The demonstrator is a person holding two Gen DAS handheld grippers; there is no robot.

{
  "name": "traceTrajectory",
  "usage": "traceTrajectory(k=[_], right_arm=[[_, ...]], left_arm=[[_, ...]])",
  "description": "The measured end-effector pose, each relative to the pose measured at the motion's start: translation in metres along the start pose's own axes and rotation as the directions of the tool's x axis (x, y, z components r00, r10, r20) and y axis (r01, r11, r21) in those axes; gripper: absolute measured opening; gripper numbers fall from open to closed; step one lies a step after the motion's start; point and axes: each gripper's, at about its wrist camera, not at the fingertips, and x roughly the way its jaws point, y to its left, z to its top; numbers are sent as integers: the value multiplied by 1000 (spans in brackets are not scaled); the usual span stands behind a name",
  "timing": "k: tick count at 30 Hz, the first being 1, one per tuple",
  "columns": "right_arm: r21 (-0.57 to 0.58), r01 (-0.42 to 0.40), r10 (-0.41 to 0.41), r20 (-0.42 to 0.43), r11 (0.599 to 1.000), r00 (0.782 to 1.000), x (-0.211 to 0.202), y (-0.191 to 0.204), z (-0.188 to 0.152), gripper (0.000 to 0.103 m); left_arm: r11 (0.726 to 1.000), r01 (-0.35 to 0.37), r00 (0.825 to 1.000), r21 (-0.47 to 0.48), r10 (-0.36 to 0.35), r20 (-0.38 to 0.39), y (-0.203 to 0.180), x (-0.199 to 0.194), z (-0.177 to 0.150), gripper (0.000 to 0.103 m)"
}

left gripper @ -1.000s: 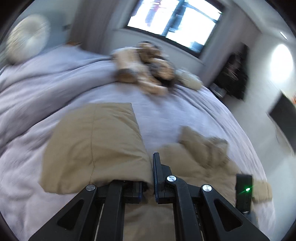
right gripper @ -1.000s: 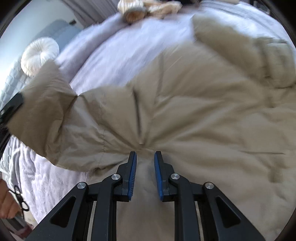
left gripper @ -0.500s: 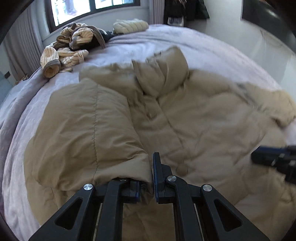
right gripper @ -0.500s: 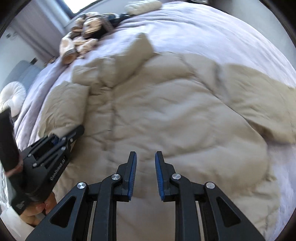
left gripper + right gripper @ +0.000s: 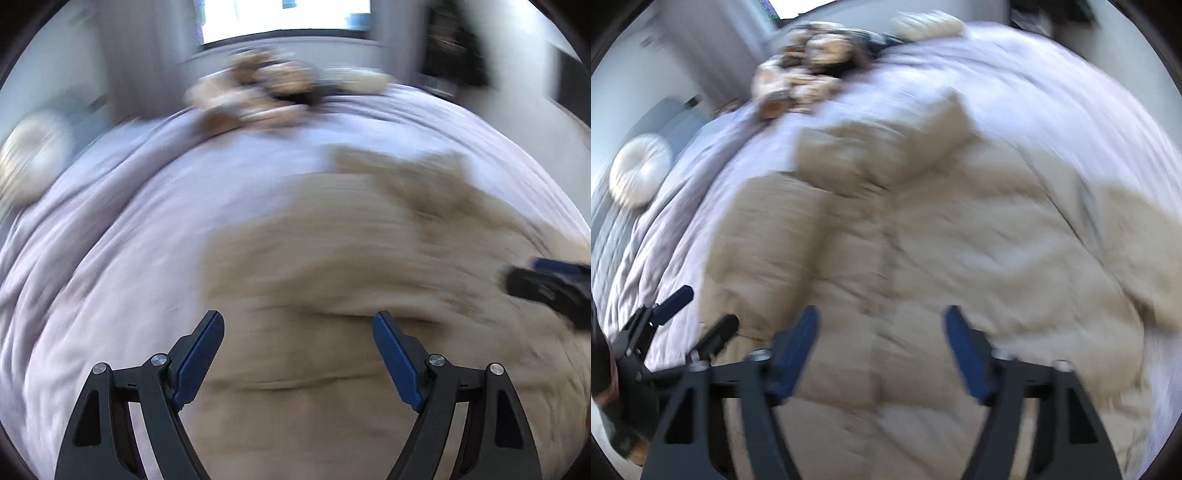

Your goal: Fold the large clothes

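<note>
Round white cushion (image 5: 641, 171) far left on lilac bedspread (image 5: 1052, 110); left gripper (image 5: 297, 356) jaws just swung wide apart, nothing between, above beige puffer jacket (image 5: 923, 258) lying spread mid-bed; heap of striped clothes (image 5: 809, 70) at far edge; right gripper (image 5: 879, 354) jaws likewise just opened, empty, over jacket front; both views blurred.

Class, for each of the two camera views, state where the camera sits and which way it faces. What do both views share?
Left wrist: sits on the left gripper, facing down over the beige puffer jacket toward the window; its own open jaws show, and the right gripper at the right edge.
Right wrist: sits on the right gripper, facing down the jacket; open jaws show, with the left gripper lower left.
Shared: jacket, lilac bed cover, clothes pile, round white cushion.
</note>
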Motion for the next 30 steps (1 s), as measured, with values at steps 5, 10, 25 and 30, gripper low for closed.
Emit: traceTrajectory(k=[5,10,25,30], right_arm=[[-395,99,-67,93,913,993,24,114,4,85],[-612,374,-295,231,697,927,87,172,-16,85],[530,61,-52,-32,846,998,35,-79,-16,16],[475,20,-81,107,880,991,-13,-80,-13,23]], left_arm=[[964,-101,986,-246,65,-151,74,47,-16,84],[962,-118,979,-248,70,-192,71,70,-34,84],[976,-108,989,-191,85,-125,76,59,3,84],[972,-143,987,-184,126,-104,82,69,36,84]])
